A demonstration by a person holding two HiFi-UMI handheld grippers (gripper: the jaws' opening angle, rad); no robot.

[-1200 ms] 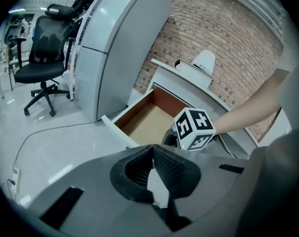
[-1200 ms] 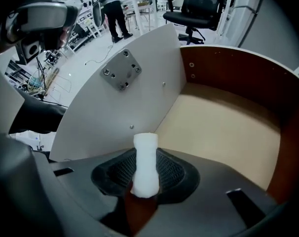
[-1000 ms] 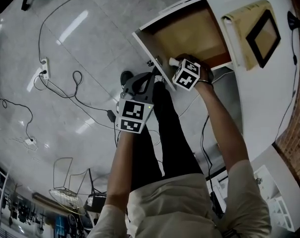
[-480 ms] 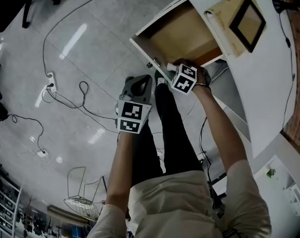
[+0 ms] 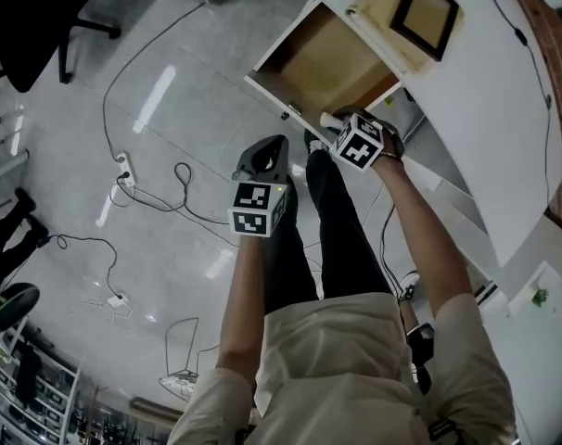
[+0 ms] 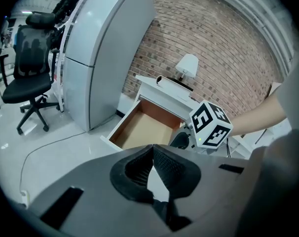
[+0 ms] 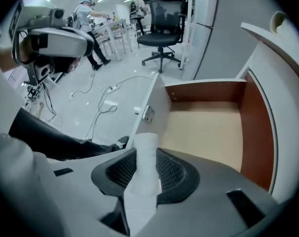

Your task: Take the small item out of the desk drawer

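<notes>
Since the small white item (image 7: pixel 145 149) is clamped between the fingers (image 7: pixel 175 174) of the right gripper (image 7: pixel 145 158), the pick itself can be judged as done. Those fingers are set partly apart, just as wide as the item's body, and the item is seen standing between the ribbed pads with its top clear of them.

In the head view the right gripper (image 5: pixel 342 128) is held at the front edge of the open drawer (image 5: pixel 329 61). The item (image 5: pixel 326 118) is thus placed just above the drawer's front rim rather than on its bottom. The inside of the drawer is shown bare in the right gripper view, so nothing more is seen to be fetched from it.

The left gripper (image 5: pixel 265 156) is held out in front of the drawer, well apart from it, over the tiled floor (image 5: pixel 170 156). Its fingers (image 6: pixel 134 171) are brought together at the tips with nothing between them.

What is left, as far as can be judged, is for the item to be carried clear of the drawer and set down, perhaps on the white table (image 5: pixel 466 91) above the drawer. Whether the drawer is then to be pushed in is not settled by the task.
</notes>
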